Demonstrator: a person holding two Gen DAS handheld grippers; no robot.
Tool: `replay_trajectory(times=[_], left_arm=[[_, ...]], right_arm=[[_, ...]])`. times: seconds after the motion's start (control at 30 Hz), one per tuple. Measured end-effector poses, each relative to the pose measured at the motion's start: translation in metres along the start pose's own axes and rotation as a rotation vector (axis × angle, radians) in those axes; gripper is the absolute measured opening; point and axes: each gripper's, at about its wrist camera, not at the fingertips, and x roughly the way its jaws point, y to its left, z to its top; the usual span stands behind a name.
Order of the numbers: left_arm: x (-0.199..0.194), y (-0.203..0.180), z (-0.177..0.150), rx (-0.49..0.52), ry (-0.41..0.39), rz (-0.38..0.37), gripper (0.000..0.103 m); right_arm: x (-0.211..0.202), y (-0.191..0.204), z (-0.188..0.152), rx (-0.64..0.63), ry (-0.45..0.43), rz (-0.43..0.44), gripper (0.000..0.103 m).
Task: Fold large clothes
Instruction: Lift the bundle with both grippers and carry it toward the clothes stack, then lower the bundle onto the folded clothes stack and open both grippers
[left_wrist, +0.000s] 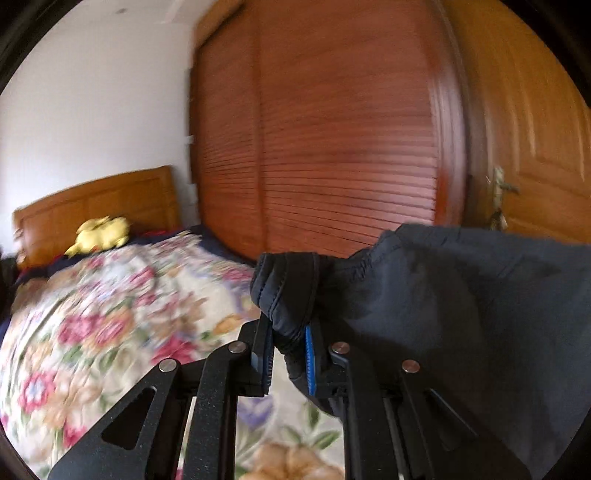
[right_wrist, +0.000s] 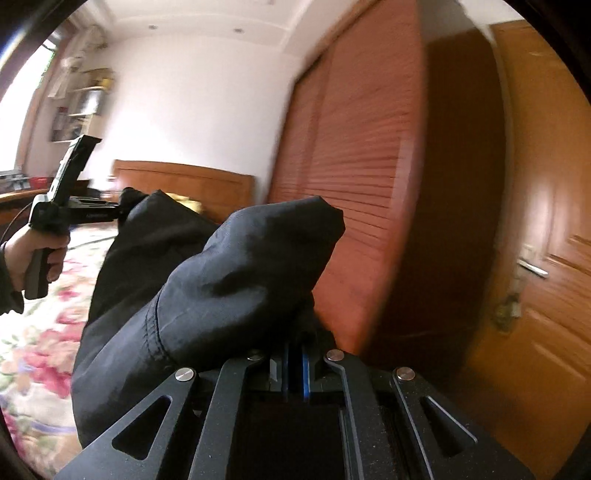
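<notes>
Both grippers are up in the air with the garment (left_wrist: 461, 295) stretched between them, a dark navy piece hanging above the bed (left_wrist: 110, 332). The left gripper (left_wrist: 290, 354) has its jaws pinched onto a thick bunched hem, the fabric wedged between the blue-edged pads and bulging out above them. From there the cloth runs off to the right and drapes down past the linkage.

Over in the right wrist view, the right gripper (right_wrist: 295, 373) has its jaws almost fully together, pads nearly touching, with a fold of the garment (right_wrist: 221, 288) nipped between them and ballooning up over the fingers. Far left of that view, the left gripper (right_wrist: 118, 214) grips the other end, a bare hand (right_wrist: 37, 254) around its handle.

Below lies the floral bedspread (left_wrist: 74, 350). A yellow plush (left_wrist: 101, 234) sits by the wooden headboard (left_wrist: 99, 206). Behind stand a slatted wardrobe (left_wrist: 332, 147) and a door (right_wrist: 546, 221). Both views are motion-blurred.
</notes>
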Motion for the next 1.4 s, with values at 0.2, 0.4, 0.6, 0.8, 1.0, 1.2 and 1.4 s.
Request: replay_trajectory(times=[0.2, 0.4, 0.6, 0.8, 1.0, 1.2, 1.4], left_arm=[[0.063, -0.075, -0.003, 0.055, 0.048, -0.09, 0.014], [0.106, -0.104, -0.037, 0.062, 0.192, -0.078, 0.018], [0.105, -0.094, -0.059, 0.069, 0.244, -0.093, 0.03], [0.079, -0.081, -0.076, 0.031, 0.207, -0.12, 0.045], [0.028, -0.083, -0.08, 0.07, 0.156, -0.145, 0.061], [-0.019, -0.081, -0.088, 0.072, 0.119, -0.188, 0.086], [-0.056, -0.079, -0.101, 0.076, 0.095, -0.167, 0.094]], right_arm=[[0.002, -0.054, -0.031, 0.007, 0.103, -0.125, 0.004], [0.016, -0.068, -0.079, 0.038, 0.213, -0.158, 0.004], [0.03, -0.07, -0.099, 0.13, 0.273, -0.147, 0.004], [0.03, -0.081, -0.08, 0.144, 0.281, -0.15, 0.015], [-0.008, -0.062, -0.069, 0.137, 0.199, -0.224, 0.058], [-0.031, -0.024, -0.04, 0.109, 0.122, -0.187, 0.062], [-0.014, 0.001, -0.031, 0.116, 0.137, -0.137, 0.061]])
